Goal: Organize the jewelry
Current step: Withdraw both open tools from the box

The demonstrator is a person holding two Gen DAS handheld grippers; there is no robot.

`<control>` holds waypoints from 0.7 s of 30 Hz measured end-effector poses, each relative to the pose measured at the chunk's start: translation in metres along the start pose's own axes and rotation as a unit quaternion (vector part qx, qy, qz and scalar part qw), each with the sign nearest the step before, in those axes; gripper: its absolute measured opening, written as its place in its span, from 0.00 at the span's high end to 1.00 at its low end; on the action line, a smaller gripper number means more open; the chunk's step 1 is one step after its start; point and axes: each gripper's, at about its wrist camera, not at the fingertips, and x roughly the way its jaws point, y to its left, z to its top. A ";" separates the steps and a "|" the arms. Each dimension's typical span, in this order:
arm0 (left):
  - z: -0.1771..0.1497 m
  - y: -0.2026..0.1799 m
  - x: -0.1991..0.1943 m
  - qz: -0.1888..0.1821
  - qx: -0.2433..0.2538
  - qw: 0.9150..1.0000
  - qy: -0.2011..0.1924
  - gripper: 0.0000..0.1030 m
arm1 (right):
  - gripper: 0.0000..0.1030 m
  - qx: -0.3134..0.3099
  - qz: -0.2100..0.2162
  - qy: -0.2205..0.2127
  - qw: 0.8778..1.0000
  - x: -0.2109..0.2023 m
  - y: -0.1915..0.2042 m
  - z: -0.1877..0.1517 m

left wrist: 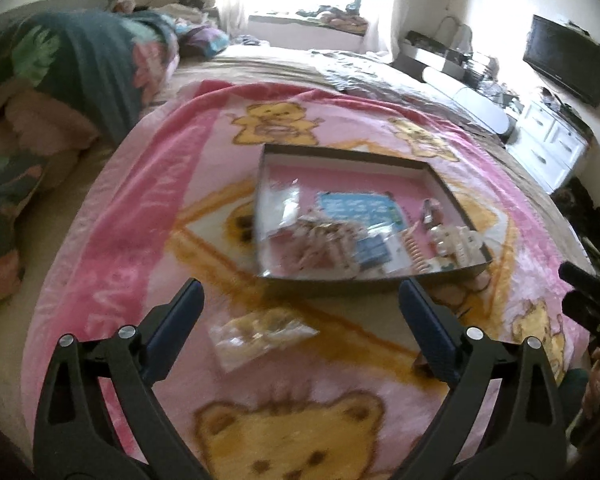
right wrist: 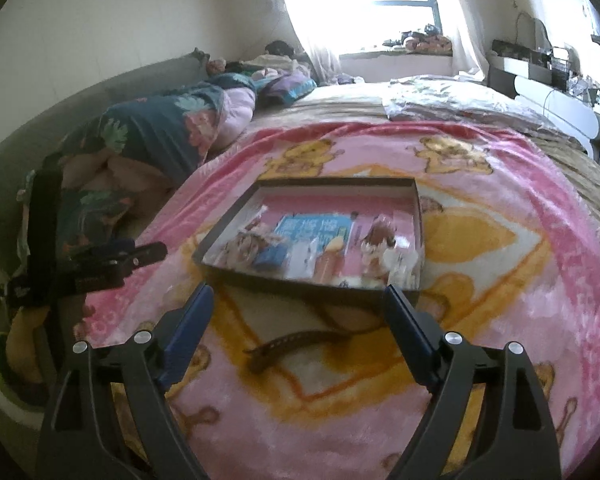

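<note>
Tray (left wrist: 342, 151) holds jewelry on pink blanket (left wrist: 148, 216); left hand-held gripper (left wrist: 300, 292) and right hand-held gripper (right wrist: 300, 296) spread wide, empty.

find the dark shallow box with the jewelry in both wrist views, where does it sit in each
Left wrist view: the box lies right of centre on the pink bear blanket, beyond the open left gripper.
Right wrist view: the box sits at the centre, just beyond the tips of the open right gripper.
Shared landmark: the blue card lying inside the box.
</note>
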 end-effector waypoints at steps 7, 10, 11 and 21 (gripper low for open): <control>-0.014 0.031 0.007 0.014 -0.016 0.999 0.025 0.12 | 0.18 0.019 0.017 0.043 0.999 0.023 0.017 -0.021; -0.020 0.040 0.014 0.011 -0.028 0.999 0.036 0.11 | 0.18 0.026 0.020 0.060 0.998 0.035 0.024 -0.028; -0.022 0.043 0.017 0.007 -0.031 0.999 0.039 0.12 | 0.18 0.029 0.022 0.066 0.997 0.040 0.026 -0.031; -0.034 0.050 0.071 -0.007 -0.004 0.995 0.100 0.11 | 0.18 0.084 0.027 0.126 0.988 0.088 0.015 -0.042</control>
